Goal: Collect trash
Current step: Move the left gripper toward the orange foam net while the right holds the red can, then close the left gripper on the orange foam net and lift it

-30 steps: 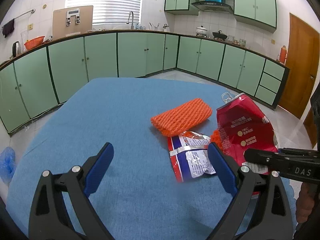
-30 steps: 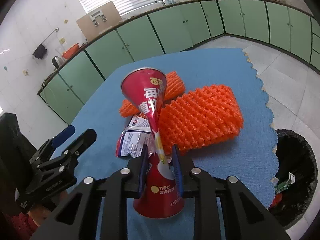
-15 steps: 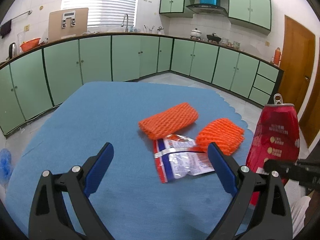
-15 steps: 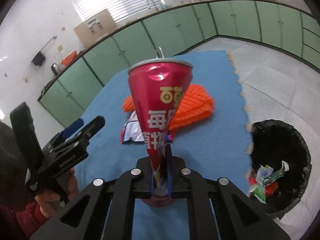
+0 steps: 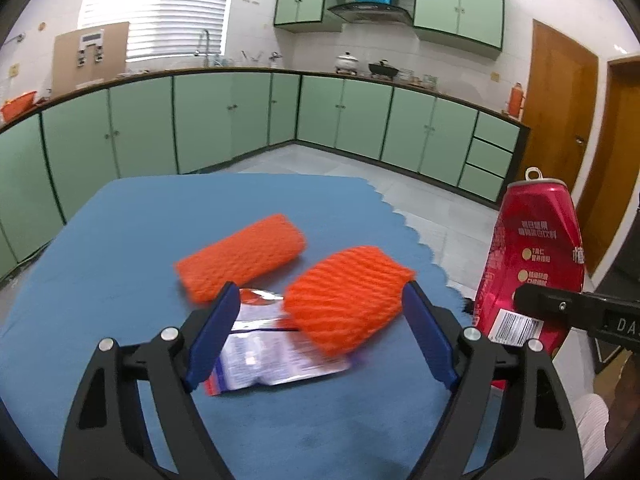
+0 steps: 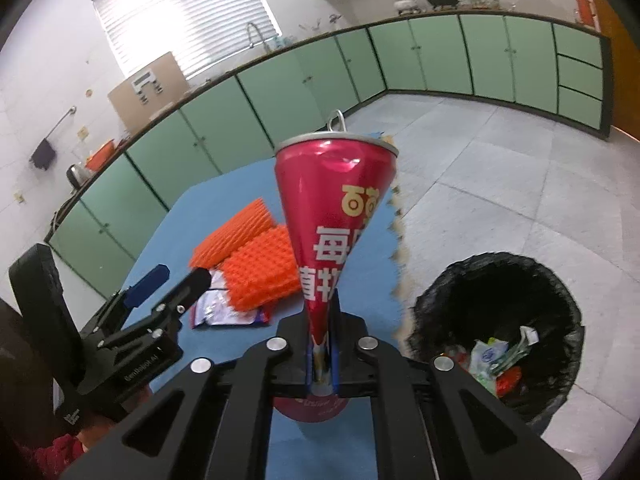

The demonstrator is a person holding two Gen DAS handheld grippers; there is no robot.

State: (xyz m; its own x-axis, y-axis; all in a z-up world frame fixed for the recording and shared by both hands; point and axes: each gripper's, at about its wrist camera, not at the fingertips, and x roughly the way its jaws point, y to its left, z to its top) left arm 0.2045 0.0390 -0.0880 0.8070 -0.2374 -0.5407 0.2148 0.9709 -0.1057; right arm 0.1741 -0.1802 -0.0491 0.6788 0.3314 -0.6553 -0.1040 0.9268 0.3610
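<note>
My right gripper (image 6: 322,354) is shut on a crushed red drink can (image 6: 334,208) and holds it upright above the table's right edge; the can also shows in the left wrist view (image 5: 532,260). My left gripper (image 5: 320,336) is open over the blue table (image 5: 120,264), its jaws either side of an orange foam net (image 5: 348,284) and a white, red and blue snack wrapper (image 5: 272,356). A second orange foam net (image 5: 240,256) lies just beyond. The nets (image 6: 260,268) and wrapper (image 6: 216,312) also show in the right wrist view.
A bin lined with a black bag (image 6: 500,328) stands on the floor right of the table and holds some trash (image 6: 496,360). The table's right edge (image 6: 400,248) is scalloped. Green cabinets (image 5: 240,120) ring the tiled floor.
My right gripper has carried the can further right, towards the bin. My left gripper has moved forward, so the near foam net and wrapper now lie between its open jaws.
</note>
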